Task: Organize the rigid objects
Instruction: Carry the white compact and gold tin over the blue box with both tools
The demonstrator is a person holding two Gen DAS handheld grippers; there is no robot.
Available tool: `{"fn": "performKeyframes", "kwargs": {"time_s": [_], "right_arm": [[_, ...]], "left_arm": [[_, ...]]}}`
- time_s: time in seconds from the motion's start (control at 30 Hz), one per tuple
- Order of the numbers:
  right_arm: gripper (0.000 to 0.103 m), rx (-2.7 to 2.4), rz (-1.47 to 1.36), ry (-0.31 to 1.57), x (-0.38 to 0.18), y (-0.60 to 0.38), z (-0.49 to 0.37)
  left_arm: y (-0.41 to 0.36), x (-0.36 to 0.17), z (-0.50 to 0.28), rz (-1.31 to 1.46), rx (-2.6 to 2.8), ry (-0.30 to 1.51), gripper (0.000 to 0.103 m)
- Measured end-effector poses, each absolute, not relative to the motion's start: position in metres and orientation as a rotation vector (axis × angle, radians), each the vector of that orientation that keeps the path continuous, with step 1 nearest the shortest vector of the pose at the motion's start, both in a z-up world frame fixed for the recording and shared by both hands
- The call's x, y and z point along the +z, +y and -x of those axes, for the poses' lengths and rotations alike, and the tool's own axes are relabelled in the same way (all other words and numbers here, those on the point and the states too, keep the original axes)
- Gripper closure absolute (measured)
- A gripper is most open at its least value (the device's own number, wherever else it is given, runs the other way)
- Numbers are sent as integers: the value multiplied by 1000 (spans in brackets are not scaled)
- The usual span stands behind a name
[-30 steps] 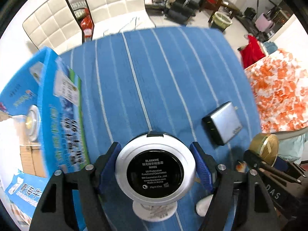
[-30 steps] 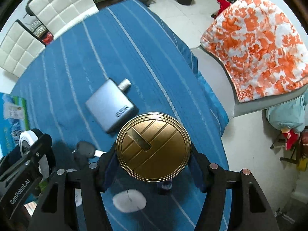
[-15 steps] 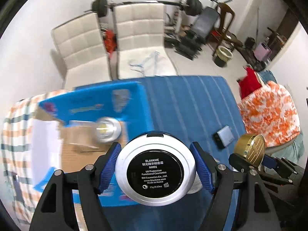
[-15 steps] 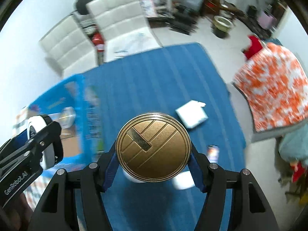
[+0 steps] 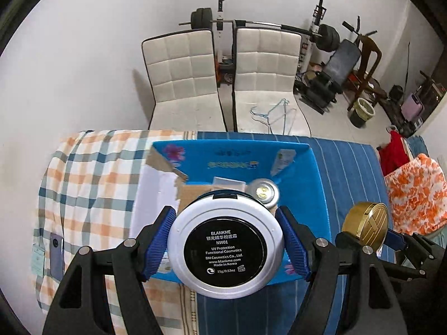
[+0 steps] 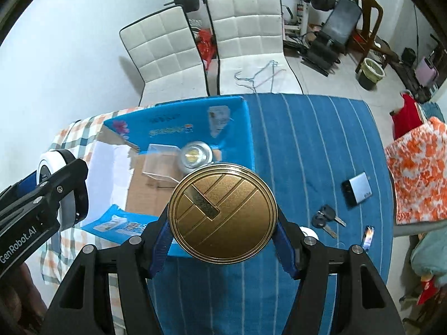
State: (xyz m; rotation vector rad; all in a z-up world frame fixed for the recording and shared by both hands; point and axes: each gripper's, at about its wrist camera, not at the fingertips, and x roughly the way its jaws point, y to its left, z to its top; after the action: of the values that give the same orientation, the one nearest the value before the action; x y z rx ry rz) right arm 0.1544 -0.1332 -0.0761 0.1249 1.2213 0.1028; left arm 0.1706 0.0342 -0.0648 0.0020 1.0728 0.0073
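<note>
My left gripper (image 5: 226, 243) is shut on a white round cosmetic compact (image 5: 225, 248) with a black label, held above the open blue cardboard box (image 5: 315, 195). My right gripper (image 6: 222, 223) is shut on a gold round tin (image 6: 222, 213), held over the box's near right corner (image 6: 245, 128). The tin also shows in the left wrist view (image 5: 366, 223). Inside the box lie a silver round tin (image 6: 195, 157) and a clear plastic case (image 6: 160, 164).
On the blue striped cloth (image 6: 307, 139) lie a silver charger (image 6: 357, 187), keys (image 6: 327, 217) and a small lighter-like item (image 6: 368, 234). A checked cloth (image 5: 92, 181) with a phone (image 5: 57, 254) lies left of the box. Two white chairs (image 5: 223, 78) stand behind.
Both grippers have risen and swung left from the striped cloth to over the blue box, each keeping its round object. The view now looks down on the whole box.
</note>
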Motion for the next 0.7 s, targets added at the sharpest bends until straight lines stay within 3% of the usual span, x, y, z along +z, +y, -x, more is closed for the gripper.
{"fn": "performKeyframes", "kwargs": {"time_s": [0.27, 0.53, 0.7], "right_arm": [[36, 96, -105, 1264, -100, -108, -170], [36, 32, -10, 1413, -193, -86, -207], [36, 5, -48, 1502, -235, -85, -228]], "left_arm": [[65, -80, -185, 22, 23, 1094, 31], [112, -189, -246, 27, 104, 1306, 31], [113, -221, -271, 60, 71, 1376, 31]]}}
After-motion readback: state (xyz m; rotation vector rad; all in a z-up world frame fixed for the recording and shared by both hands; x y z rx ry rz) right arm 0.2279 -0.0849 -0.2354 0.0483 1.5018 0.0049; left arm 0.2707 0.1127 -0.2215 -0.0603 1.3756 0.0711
